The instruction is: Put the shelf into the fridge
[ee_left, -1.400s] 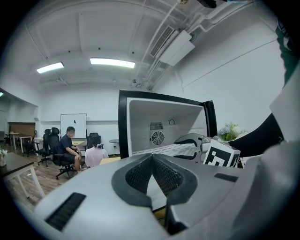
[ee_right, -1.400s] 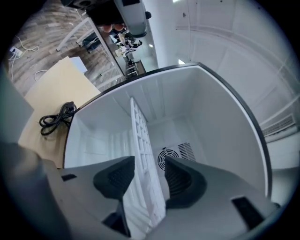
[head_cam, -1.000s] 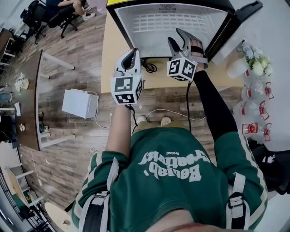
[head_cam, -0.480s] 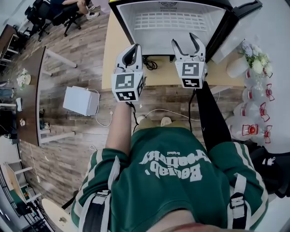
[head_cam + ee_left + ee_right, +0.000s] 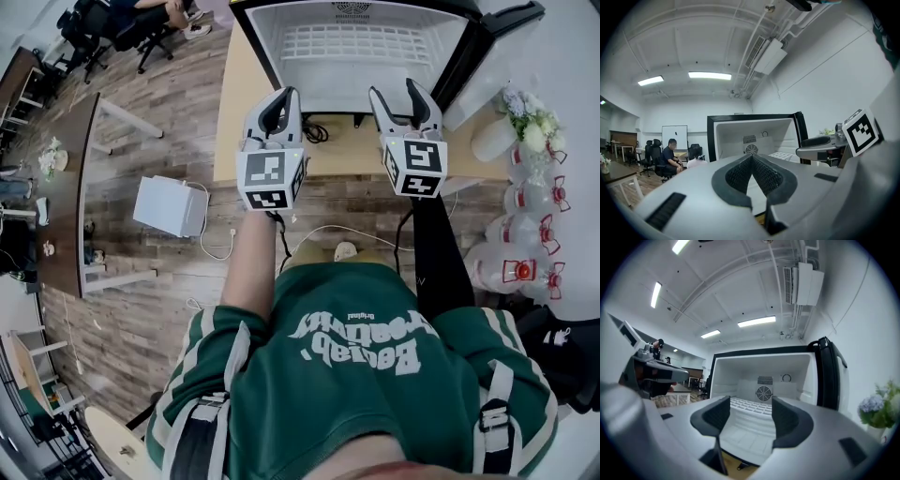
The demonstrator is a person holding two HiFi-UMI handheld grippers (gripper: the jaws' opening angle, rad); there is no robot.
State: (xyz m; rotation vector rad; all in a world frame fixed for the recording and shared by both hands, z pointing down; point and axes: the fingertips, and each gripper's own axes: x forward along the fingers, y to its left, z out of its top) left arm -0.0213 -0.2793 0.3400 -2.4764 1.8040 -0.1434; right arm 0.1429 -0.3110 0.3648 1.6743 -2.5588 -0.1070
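Note:
The small black fridge (image 5: 246, 37) stands open on the wooden table, its white inside facing me. A white grid shelf (image 5: 354, 42) lies flat inside it, also plain in the right gripper view (image 5: 749, 405). My right gripper (image 5: 405, 96) hovers just in front of the fridge mouth, open with nothing between its jaws (image 5: 750, 414). My left gripper (image 5: 278, 101) is level with it to the left, jaws shut on nothing (image 5: 752, 158). Both are clear of the shelf.
The fridge door (image 5: 489, 42) swings out to the right. A black cable (image 5: 309, 133) lies on the table (image 5: 234, 112) below the fridge. Flowers (image 5: 525, 117) and several bottles (image 5: 530, 202) stand at the right. A white box (image 5: 169, 206) sits on the floor at left.
My right gripper has turned level, drawn slightly right and back from the fridge, and its jaws have spread wider. The left gripper has barely shifted.

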